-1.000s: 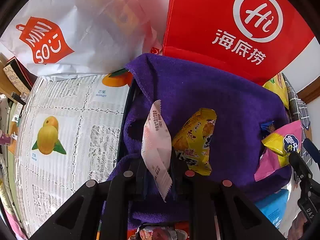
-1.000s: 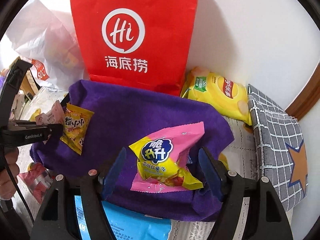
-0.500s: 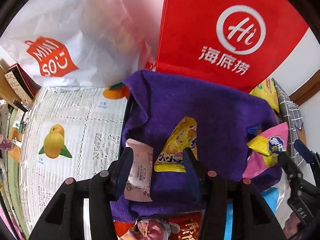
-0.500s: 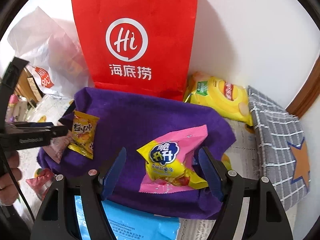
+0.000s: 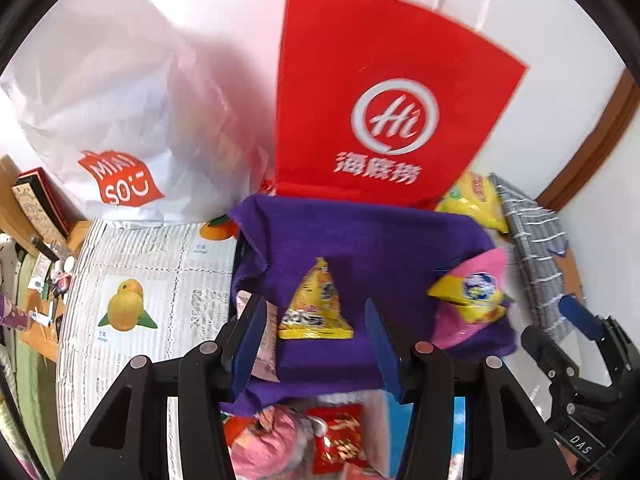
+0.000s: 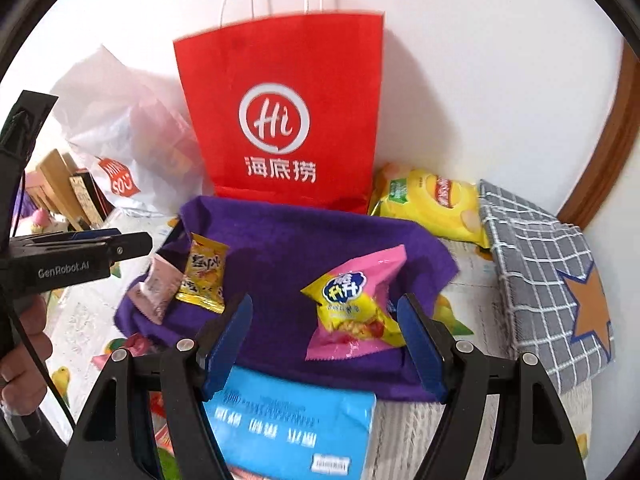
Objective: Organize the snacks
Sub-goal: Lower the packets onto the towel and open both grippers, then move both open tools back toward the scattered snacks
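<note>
Now three snack packets [image 6: 352,308] lie on one purple cloth [image 6: 288,240]; both grippers' jaws gape empty.

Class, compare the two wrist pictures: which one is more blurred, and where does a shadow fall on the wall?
Left wrist view: motion-smeared, the red bag lettering soft, edges bowed by the fisheye. Right wrist view: sharper, the same lettering crisp; the bag casts a soft shadow on the white wall to its right.
</note>
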The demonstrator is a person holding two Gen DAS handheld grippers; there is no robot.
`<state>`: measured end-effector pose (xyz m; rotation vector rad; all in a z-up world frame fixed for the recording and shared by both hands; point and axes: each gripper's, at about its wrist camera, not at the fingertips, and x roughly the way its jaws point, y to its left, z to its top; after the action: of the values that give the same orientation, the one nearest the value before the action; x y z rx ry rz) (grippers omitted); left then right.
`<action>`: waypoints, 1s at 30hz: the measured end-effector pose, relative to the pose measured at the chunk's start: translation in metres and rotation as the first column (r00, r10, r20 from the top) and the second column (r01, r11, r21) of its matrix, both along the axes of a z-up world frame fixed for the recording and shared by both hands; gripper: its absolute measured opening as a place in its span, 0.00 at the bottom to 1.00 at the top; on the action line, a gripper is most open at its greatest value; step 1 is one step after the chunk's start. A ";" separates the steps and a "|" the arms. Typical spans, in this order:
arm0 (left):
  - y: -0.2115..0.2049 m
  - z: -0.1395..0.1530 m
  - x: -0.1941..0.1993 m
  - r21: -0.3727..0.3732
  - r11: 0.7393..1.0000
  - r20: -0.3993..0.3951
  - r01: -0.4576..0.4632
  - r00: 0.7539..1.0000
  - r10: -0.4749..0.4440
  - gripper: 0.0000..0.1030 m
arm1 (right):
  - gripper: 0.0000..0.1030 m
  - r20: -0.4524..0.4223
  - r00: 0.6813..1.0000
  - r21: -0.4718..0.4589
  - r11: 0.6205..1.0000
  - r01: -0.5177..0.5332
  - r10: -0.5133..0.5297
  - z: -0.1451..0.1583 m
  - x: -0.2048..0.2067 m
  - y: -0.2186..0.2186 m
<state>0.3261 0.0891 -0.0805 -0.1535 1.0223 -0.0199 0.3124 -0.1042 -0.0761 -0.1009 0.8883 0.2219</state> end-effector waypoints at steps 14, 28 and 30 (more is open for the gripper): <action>0.004 0.047 -0.077 0.028 0.999 0.116 0.032 0.993 -0.035 0.50 | 0.72 0.033 0.999 -0.004 1.000 0.022 -0.021 0.007 -0.093 -0.010; 0.032 0.000 -0.144 0.034 0.999 0.044 -0.001 0.999 -0.001 0.51 | 0.72 -0.119 0.991 -0.026 0.998 -0.058 0.054 -0.083 -0.159 0.008; 0.031 -0.005 -0.150 0.029 1.000 0.037 0.002 0.999 -0.003 0.51 | 0.72 -0.146 0.988 -0.035 0.998 -0.049 0.044 -0.094 -0.159 0.008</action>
<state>0.1764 0.1197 -0.0860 -0.1254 0.9854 -0.0099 0.1533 -0.0966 -0.1699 -0.1431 1.0359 0.2579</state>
